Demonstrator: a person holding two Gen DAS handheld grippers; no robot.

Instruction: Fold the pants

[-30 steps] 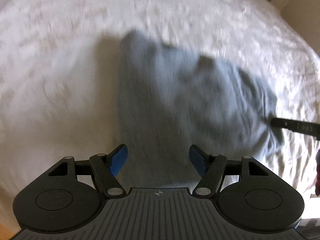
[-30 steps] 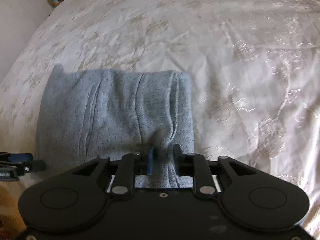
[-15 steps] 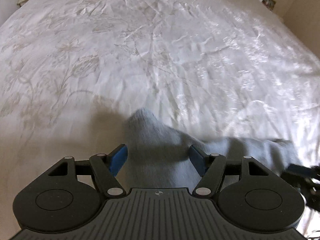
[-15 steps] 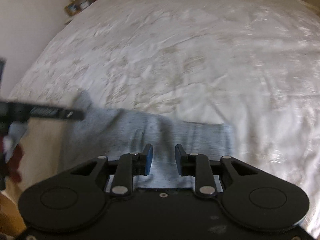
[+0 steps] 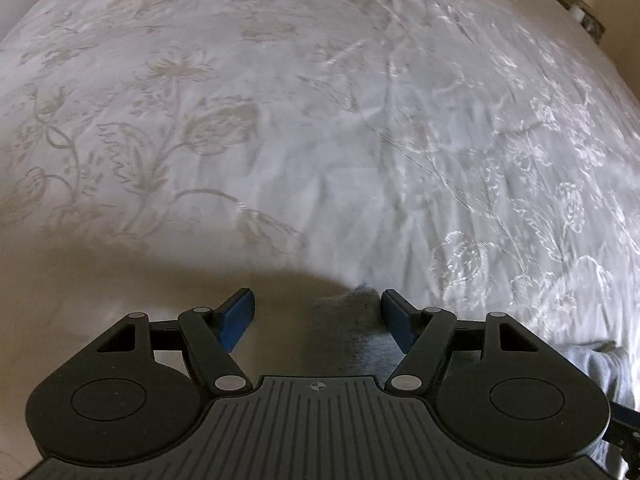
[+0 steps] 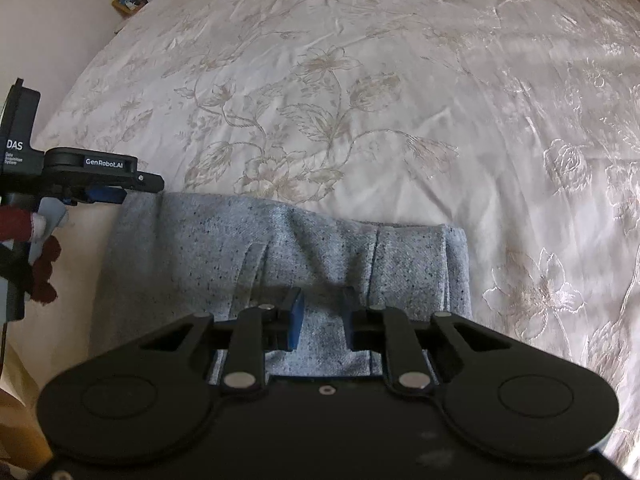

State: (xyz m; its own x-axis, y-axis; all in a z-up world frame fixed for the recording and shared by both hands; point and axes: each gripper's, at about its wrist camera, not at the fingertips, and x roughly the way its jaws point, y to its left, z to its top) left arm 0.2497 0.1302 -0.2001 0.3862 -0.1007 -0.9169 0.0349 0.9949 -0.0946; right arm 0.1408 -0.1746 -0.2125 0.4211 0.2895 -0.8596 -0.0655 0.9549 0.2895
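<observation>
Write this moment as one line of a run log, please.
pants: folded on bedspread | left gripper: open at pants' corner | right gripper: jaws just closing, pants between, not pinched

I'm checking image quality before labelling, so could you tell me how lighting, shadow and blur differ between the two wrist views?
Left wrist view: a broad dark shadow falls across the bedspread just ahead of the left tool, dimming the pants; sheen at right, slight smear. Right wrist view: evenly lit, pants weave crisp, fisheye bending at the edges.
</observation>
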